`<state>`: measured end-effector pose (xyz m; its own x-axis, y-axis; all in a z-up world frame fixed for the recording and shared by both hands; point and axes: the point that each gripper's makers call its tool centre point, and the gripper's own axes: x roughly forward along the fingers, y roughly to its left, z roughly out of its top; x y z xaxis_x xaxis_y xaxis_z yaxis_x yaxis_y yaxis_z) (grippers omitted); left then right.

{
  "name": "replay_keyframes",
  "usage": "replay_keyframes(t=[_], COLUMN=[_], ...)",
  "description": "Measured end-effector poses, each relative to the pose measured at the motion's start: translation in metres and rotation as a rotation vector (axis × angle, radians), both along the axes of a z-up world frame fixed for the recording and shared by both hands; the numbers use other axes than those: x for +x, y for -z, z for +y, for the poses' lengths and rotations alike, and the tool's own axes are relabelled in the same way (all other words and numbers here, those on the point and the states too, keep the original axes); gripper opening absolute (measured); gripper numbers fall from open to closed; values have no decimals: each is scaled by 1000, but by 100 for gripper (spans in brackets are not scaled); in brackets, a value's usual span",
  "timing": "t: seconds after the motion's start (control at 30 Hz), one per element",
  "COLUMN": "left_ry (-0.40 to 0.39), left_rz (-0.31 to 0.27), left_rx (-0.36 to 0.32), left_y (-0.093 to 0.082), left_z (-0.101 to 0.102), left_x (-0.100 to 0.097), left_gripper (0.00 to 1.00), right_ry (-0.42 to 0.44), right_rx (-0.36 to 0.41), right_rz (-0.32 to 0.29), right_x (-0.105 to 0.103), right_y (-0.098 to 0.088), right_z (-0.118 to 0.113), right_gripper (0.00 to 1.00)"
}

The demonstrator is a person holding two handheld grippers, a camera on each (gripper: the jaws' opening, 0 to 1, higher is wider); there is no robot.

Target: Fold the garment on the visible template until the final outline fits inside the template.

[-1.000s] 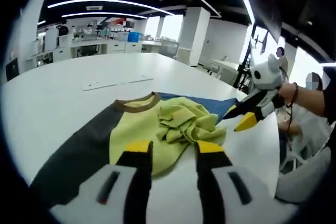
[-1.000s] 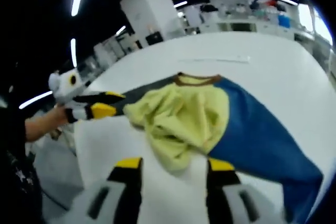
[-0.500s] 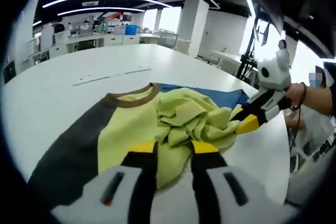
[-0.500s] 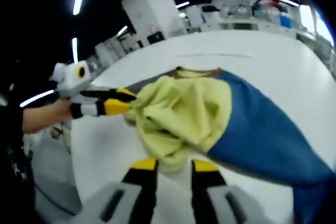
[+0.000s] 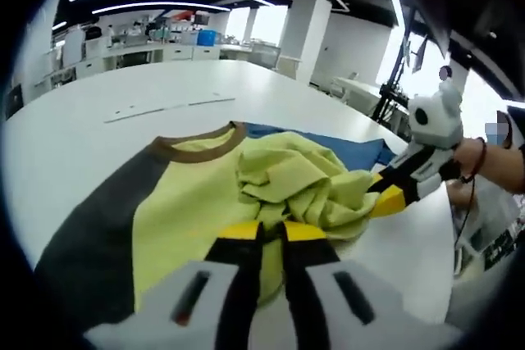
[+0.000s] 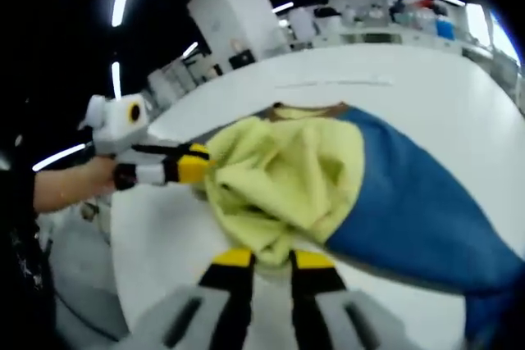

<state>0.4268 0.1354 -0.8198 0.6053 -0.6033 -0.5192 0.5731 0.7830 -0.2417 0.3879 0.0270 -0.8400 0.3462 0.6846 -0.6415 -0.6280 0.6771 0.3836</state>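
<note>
Garment (image 5: 205, 194) lies across the middle of my left gripper view on the white table (image 5: 74, 129), yellow-green body bunched at centre, dark sleeve at lower left, blue sleeve at upper right, brown collar above. My left gripper (image 5: 271, 231) at bottom centre has its jaws pinched together on the yellow hem. In the right gripper view, my right gripper (image 6: 271, 258) is likewise clamped on the bunched yellow fabric at bottom centre, blue sleeve (image 6: 410, 202) to the right.
</note>
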Motion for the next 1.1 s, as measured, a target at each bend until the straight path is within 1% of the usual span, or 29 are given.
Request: replay_keyframes(t=[0.17, 0.23, 0.33, 0.47, 0.53, 0.67, 0.87, 0.93, 1.03, 1.1], left_ry=[-15, -13, -16, -27, -38, -47, -49, -51, -49, -49], left_rz=[-1, -1, -6, -16, -14, -28, -58, -61, -72, -77], left_rx=[9, 3, -7, -20, -41, -54, -56, -53, -57, -56], left_y=[0, -2, -8, -19, -27, -36, -58, -62, -71, -77], left_z=[4, 5, 7, 13, 13, 23, 35, 40, 46, 50], left_x=[2, 1, -1, -3, -6, -7, -21, -25, -34, -39], left_gripper=[1, 1, 0, 0, 0, 0, 0, 0, 0, 0], right_ry=[3, 3, 6, 13, 15, 18, 23, 23, 15, 9], right_rx=[7, 13, 12, 18, 21, 19, 27, 23, 12, -1], right_rz=[1, -3, -9, -13, -15, -31, -52, -57, -63, -54], right_x=[1, 0, 0, 0, -1, 0, -3, -4, -10, -14], right_y=[-1, -3, -5, -11, -16, -25, -45, -51, -59, -62], right_z=[1, 2, 0, -3, -4, -9, -16, -19, -21, -24], right_gripper=[5, 2, 1, 1, 0, 0, 0, 0, 0, 0])
